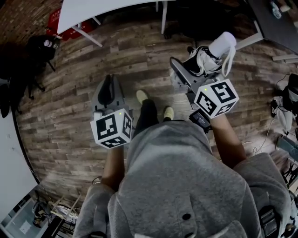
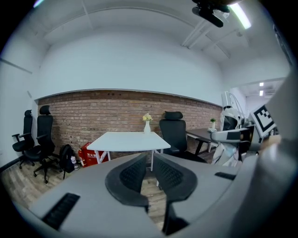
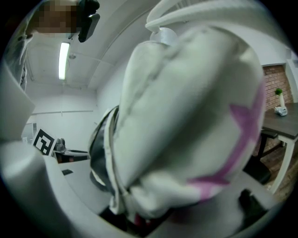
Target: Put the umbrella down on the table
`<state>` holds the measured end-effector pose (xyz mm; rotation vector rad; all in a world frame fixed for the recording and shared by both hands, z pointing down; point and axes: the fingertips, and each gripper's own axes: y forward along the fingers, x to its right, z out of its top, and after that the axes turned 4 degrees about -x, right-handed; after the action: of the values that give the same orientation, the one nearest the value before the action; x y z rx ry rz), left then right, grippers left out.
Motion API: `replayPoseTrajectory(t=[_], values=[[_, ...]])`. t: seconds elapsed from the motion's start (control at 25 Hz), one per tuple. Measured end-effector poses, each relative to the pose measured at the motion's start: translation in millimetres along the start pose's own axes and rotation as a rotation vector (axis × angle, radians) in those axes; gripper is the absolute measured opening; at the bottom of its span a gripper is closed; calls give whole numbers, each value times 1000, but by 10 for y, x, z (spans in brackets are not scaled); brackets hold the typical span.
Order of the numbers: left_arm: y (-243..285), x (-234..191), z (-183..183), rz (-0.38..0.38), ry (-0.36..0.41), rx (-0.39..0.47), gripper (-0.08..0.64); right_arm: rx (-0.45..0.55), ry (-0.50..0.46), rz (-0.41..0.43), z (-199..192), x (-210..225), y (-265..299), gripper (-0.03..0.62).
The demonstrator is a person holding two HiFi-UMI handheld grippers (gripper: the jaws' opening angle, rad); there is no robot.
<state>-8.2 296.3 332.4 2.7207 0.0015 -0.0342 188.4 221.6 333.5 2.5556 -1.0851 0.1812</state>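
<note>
My right gripper [image 1: 192, 70] is shut on a folded white umbrella [image 1: 210, 56] with a white handle and strap, held above the wooden floor. In the right gripper view the umbrella [image 3: 186, 116], with its pink marking, fills the picture and hides the jaws. My left gripper [image 1: 109, 89] stands to the left of it, with its dark pads [image 2: 132, 175] touching at the tips and nothing between them [image 2: 148, 158]. The white table [image 1: 93, 11] lies ahead at the top of the head view. It stands straight ahead in front of the brick wall in the left gripper view [image 2: 128, 139].
A vase of flowers [image 2: 147, 124] stands at the table's far edge and a black office chair [image 2: 173, 132] is beside it. A red box [image 1: 63, 25] and a black backpack [image 1: 42, 46] sit left of the table. A dark desk [image 1: 274, 18] is at the right. My shoes [image 1: 142, 96] are on the floor.
</note>
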Motion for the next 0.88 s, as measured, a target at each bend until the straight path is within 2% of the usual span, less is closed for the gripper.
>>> replayPoseTrajectory(t=[0.28,0.88], values=[[389,-237,189,11,25,-1,55,-11,1,16,146,73,483,301],[876,-691,514,-22,0,3,55,-21,-22,2,494,55,1142,301]])
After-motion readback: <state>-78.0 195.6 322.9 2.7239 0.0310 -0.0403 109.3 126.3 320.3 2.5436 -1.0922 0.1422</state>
